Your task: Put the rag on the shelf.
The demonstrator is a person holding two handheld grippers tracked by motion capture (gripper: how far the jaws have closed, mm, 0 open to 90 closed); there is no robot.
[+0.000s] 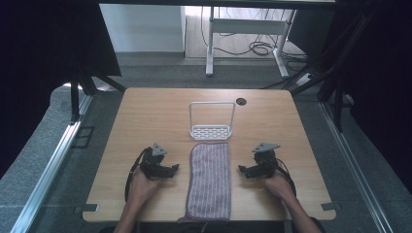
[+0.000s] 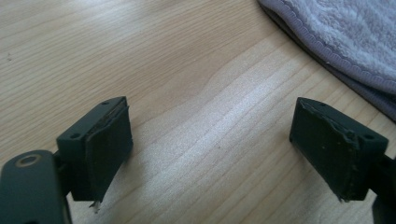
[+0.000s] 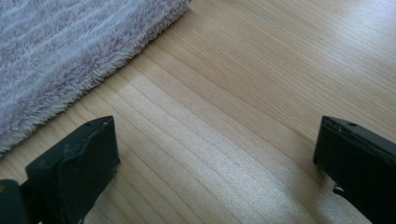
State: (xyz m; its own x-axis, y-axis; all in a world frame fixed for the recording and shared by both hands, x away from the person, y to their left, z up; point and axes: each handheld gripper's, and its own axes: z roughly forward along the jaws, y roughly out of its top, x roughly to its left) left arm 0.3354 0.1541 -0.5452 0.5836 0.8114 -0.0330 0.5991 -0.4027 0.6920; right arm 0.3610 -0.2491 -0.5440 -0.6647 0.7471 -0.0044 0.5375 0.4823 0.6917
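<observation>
A striped purplish-grey towel lies folded lengthwise on the wooden table, reaching to its front edge. Behind it stands a white wire rack with a perforated base. My left gripper rests on the table just left of the towel, jaws open, nothing between them. My right gripper rests just right of the towel, also open and empty. The left gripper view has the towel's hemmed edge at upper right beyond the left gripper. The right gripper view has the fluffy towel at upper left of the right gripper.
A round cable hole sits near the table's back edge. Behind the table are a white desk frame and cables on the floor. Black curtains and metal rails flank both sides. Bare wood lies to the left and right of the towel.
</observation>
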